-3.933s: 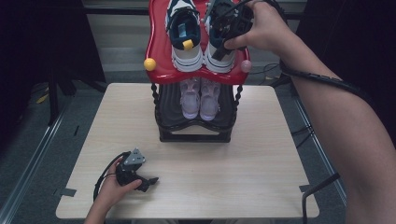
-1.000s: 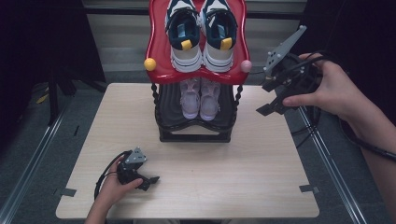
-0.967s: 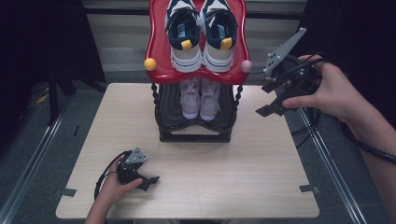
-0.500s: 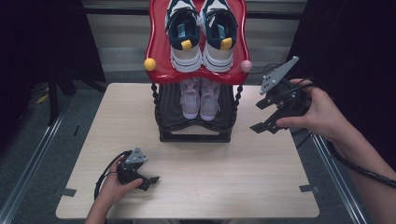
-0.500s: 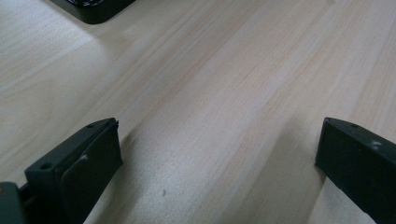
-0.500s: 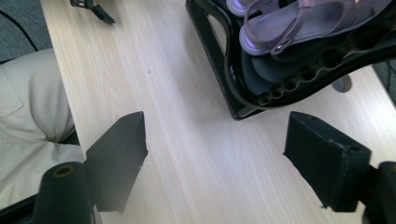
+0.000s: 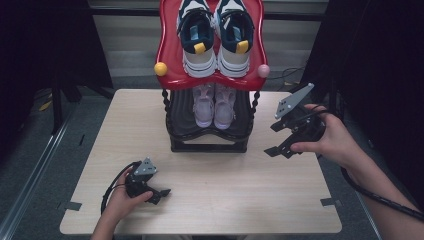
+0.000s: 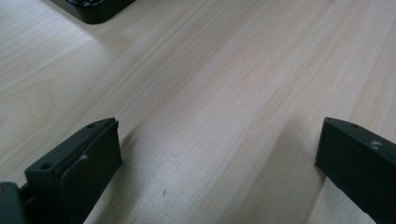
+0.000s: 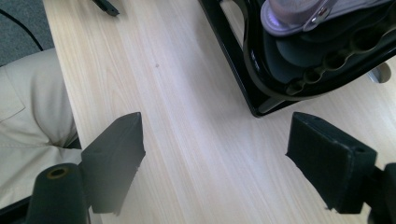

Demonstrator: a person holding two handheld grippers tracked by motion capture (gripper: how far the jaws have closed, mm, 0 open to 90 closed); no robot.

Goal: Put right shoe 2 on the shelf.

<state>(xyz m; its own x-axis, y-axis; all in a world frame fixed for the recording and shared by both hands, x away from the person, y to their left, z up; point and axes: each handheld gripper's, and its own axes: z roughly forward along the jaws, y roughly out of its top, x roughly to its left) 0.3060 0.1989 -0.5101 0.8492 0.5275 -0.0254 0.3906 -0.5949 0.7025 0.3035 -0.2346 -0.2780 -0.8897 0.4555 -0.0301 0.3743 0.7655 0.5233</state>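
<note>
The shoe rack (image 7: 209,135) stands at the far middle of the table (image 7: 235,195), blocking any straight pass between the far left and far right corners. Its red top shelf (image 7: 169,52) overhangs the lower tier, where pale shoes (image 7: 214,106) take up the slot. The right gripper (image 7: 278,137) hangs just right of the rack. The near half lies open, apart from the left gripper (image 7: 159,192) near left.

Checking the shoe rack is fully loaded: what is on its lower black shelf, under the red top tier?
A pair of pale lilac sneakers sits on the lower black shelf; the red top tier covers their heels.
</note>
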